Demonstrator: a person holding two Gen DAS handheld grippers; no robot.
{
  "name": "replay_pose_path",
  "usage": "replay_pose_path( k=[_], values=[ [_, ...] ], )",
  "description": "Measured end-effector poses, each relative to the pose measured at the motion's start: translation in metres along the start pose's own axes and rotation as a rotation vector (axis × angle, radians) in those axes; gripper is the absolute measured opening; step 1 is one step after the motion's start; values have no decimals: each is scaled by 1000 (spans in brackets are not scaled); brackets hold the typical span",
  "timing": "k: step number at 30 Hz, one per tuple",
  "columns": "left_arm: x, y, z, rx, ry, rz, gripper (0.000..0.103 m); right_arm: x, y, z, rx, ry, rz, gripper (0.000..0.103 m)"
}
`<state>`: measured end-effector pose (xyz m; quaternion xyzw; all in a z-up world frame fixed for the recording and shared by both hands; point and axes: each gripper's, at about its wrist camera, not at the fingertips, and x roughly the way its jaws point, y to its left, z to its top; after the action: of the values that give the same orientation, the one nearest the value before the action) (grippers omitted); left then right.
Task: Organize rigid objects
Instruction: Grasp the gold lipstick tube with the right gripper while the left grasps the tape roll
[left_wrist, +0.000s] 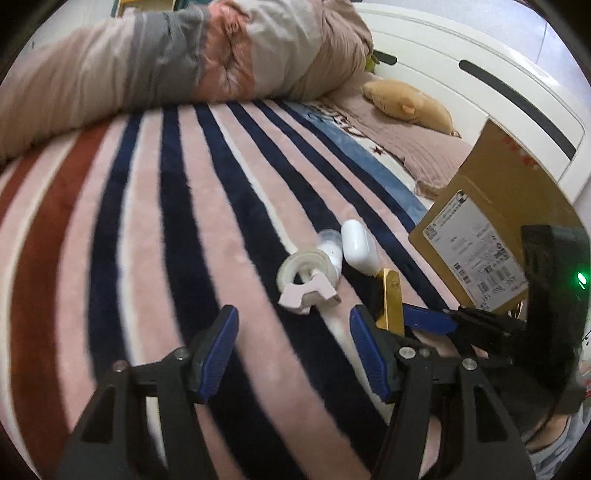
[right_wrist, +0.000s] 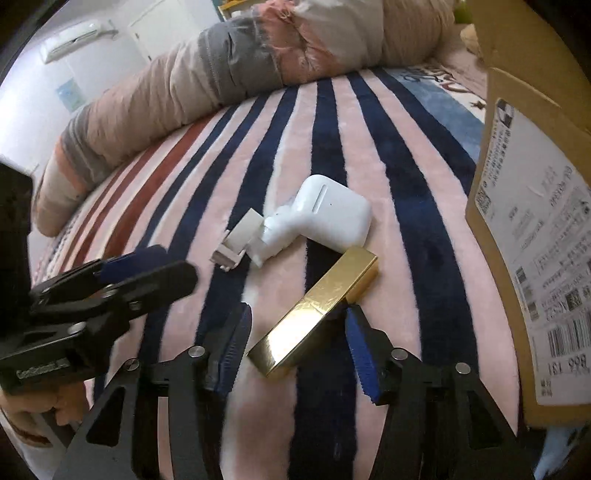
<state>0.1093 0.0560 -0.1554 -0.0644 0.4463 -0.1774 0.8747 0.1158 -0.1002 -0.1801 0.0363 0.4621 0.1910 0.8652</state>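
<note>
A gold bar-shaped box (right_wrist: 317, 306) lies on the striped blanket (right_wrist: 424, 229), its near end between the open jaws of my right gripper (right_wrist: 299, 332); it also shows in the left wrist view (left_wrist: 391, 299). Beyond it lie a white earbud case (right_wrist: 332, 214), a small white bottle (right_wrist: 273, 236) and a pale tape dispenser (right_wrist: 236, 240). In the left wrist view the tape dispenser (left_wrist: 308, 277), bottle (left_wrist: 330, 245) and case (left_wrist: 358, 245) lie ahead of my open, empty left gripper (left_wrist: 291, 325). The left gripper also shows in the right wrist view (right_wrist: 140, 266).
A cardboard box (right_wrist: 532, 206) with a shipping label stands at the right; it also shows in the left wrist view (left_wrist: 491, 221). A rolled quilt (left_wrist: 166, 62) lies across the back. A yellow plush toy (left_wrist: 410, 101) rests by the white headboard (left_wrist: 480, 85).
</note>
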Motion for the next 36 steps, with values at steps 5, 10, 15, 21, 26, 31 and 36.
replay_pose_path(
  k=[5, 10, 15, 21, 26, 31, 36],
  values=[
    [27, 1, 11, -26, 8, -44, 59, 3, -5, -3, -31, -34, 17, 48],
    [39, 1, 18, -31, 17, -42, 40, -5, -7, -7, -65, -31, 16, 29],
    [26, 0, 11, -16, 23, -27, 38, -18, -4, -12, -132, 2, 46, 14],
    [-9, -2, -13, 43, 33, 79, 38, -32, 1, -29, -219, 29, 25, 14],
    [-14, 4, -34, 40, 66, 150, 38, -32, 4, -34, -210, 26, -1, 14],
    [-9, 6, -42, 19, 18, 167, 53, -20, 8, -34, -231, 19, -31, 14],
    [-6, 10, -48, -35, -26, 189, 37, -14, 13, -33, -266, 1, -56, 14]
  ],
)
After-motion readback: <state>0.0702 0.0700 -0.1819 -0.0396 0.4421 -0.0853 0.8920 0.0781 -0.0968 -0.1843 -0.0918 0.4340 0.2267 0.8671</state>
